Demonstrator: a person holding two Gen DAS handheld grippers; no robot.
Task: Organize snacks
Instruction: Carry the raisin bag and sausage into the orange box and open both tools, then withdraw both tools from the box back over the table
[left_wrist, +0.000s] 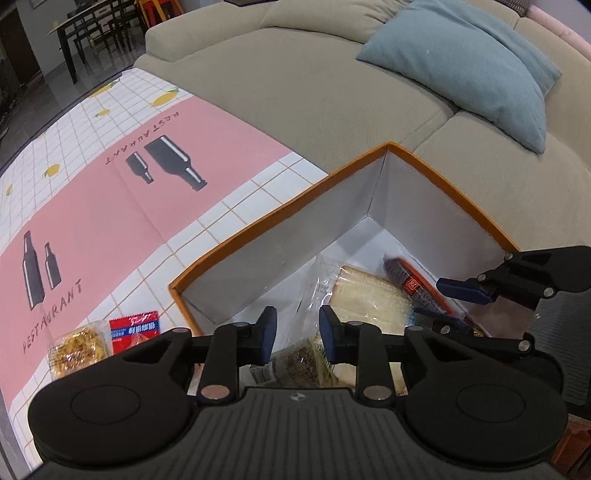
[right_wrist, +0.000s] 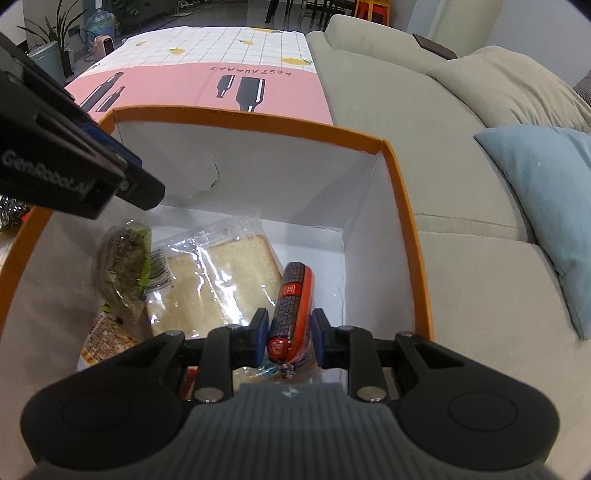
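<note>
Right wrist view: orange-rimmed cardboard box with white inner walls (right_wrist: 406, 206) fills the centre of the frame. Contents: red sausage stick with dark patterned wrapper (right_wrist: 293, 310), lower centre, lying between the blue pads of the right gripper (right_wrist: 290, 338); jaws spread, with a gap on each side of the sausage, nothing grasped. Clear-wrapped pale sliced cake (right_wrist: 221, 280) lies just left of the sausage. Green-and-brown seaweed-style snack pack (right_wrist: 123, 258) sits at centre left. Orange printed packet (right_wrist: 107, 339) lies at lower left, partly hidden. Left gripper body enters at upper left.

Left wrist view: left gripper (left_wrist: 297, 334) at lower centre, above the box's near corner, jaws apart and empty. Outside the box, lower left, on the pink-and-white checked tablecloth (left_wrist: 110, 192): clear pack of golden twisted snacks (left_wrist: 77, 352) and, touching it, a red-and-blue sachet (left_wrist: 135, 328). Beige sofa (left_wrist: 295, 92) with blue-grey cushion (left_wrist: 469, 70) occupies the upper right.
</note>
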